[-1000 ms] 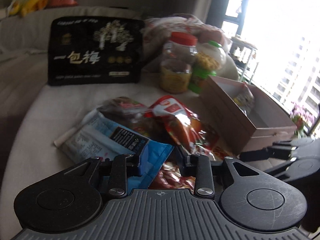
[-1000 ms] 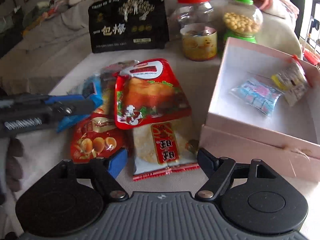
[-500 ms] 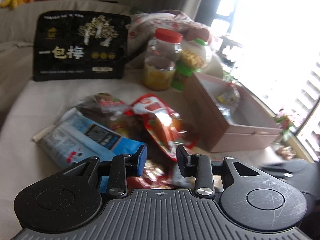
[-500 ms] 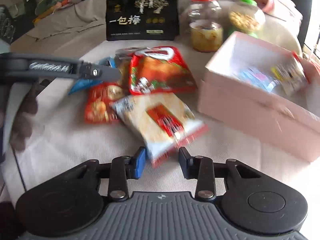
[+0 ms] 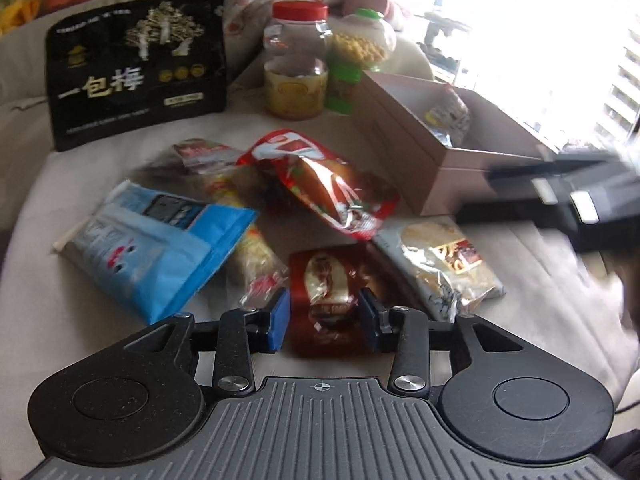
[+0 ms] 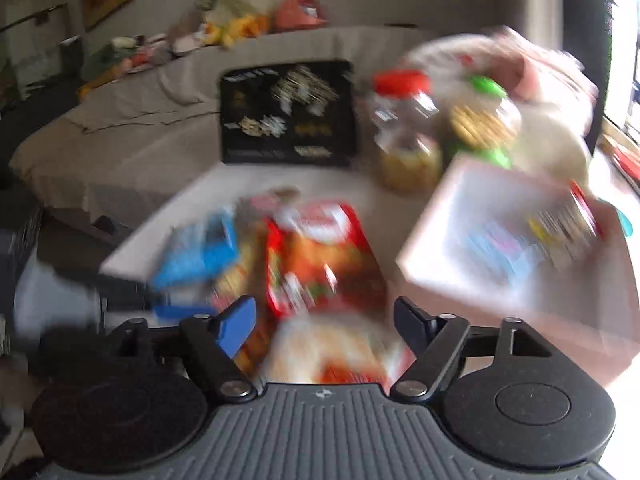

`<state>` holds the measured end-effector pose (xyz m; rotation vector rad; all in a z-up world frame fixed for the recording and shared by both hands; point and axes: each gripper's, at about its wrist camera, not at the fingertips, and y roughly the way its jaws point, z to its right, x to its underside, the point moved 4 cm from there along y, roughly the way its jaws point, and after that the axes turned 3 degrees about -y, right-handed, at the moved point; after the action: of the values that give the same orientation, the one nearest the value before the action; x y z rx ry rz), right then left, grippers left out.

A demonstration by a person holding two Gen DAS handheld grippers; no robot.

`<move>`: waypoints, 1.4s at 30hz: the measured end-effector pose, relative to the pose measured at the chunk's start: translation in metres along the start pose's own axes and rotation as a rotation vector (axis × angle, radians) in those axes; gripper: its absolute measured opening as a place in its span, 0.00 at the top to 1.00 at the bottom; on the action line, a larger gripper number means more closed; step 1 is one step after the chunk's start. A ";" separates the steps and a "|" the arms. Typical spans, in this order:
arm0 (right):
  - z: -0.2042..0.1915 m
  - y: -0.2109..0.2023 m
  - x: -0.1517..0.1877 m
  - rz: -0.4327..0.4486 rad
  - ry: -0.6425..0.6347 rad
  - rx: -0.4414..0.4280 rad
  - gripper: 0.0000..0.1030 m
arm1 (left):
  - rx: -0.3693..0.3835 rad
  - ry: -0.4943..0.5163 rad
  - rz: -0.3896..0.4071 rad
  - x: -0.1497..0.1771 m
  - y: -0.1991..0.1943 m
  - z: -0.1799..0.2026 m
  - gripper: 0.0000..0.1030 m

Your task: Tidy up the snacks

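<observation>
Snack packets lie in a heap on a beige cloth. In the left wrist view my left gripper (image 5: 323, 318) is open, its jaws either side of a dark red packet (image 5: 332, 300). Beside it lie a blue packet (image 5: 160, 248), a bright red packet (image 5: 324, 184) and a pale cracker packet (image 5: 444, 264). The pink box (image 5: 452, 168) holds small wrapped sweets. The right wrist view is blurred: my right gripper (image 6: 325, 322) is open wide just above the cracker packet (image 6: 332, 352), with the red packet (image 6: 320, 256) ahead and the pink box (image 6: 460, 280) at right.
A black bag with gold print (image 5: 136, 68) stands at the back. A red-lidded jar (image 5: 296, 60) and a green-lidded jar (image 5: 360, 52) stand beside it, behind the box. The right gripper's body (image 5: 568, 208) crosses the right side of the left wrist view.
My left gripper has opened wider and moved right, over the dark red packet. My right gripper has opened wide and is moving fast; the cracker packet lies under it again.
</observation>
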<state>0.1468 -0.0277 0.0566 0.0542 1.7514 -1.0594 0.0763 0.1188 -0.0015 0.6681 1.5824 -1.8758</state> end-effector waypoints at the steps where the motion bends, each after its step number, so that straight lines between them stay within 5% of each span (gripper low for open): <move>1: -0.002 0.011 -0.014 -0.008 -0.008 -0.011 0.21 | -0.024 -0.006 0.008 0.001 -0.002 -0.003 0.56; 6: 0.000 0.097 -0.075 -0.129 0.042 -0.029 0.21 | -0.126 -0.089 0.049 -0.002 -0.012 -0.034 0.58; 11: 0.000 0.147 -0.074 -0.228 0.090 -0.002 0.23 | 0.057 -0.174 0.061 0.005 -0.031 -0.044 0.59; 18: -0.031 0.109 -0.027 -0.249 0.042 -0.124 0.25 | 0.150 -0.173 0.025 0.027 -0.039 -0.034 0.59; 24: -0.017 0.054 0.016 -0.231 0.121 -0.185 0.24 | 0.187 -0.125 0.008 0.034 -0.040 -0.014 0.59; 37: -0.004 -0.046 0.111 -0.104 -0.130 0.181 0.22 | 0.226 -0.147 0.076 -0.005 -0.040 0.022 0.59; 42: 0.020 -0.065 0.131 -0.089 -0.141 0.364 0.22 | 0.230 -0.072 0.072 -0.027 -0.012 0.058 0.59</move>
<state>0.0693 -0.1365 -0.0060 0.1257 1.4297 -1.4037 0.0864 0.0660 0.0348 0.7369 1.2926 -2.0227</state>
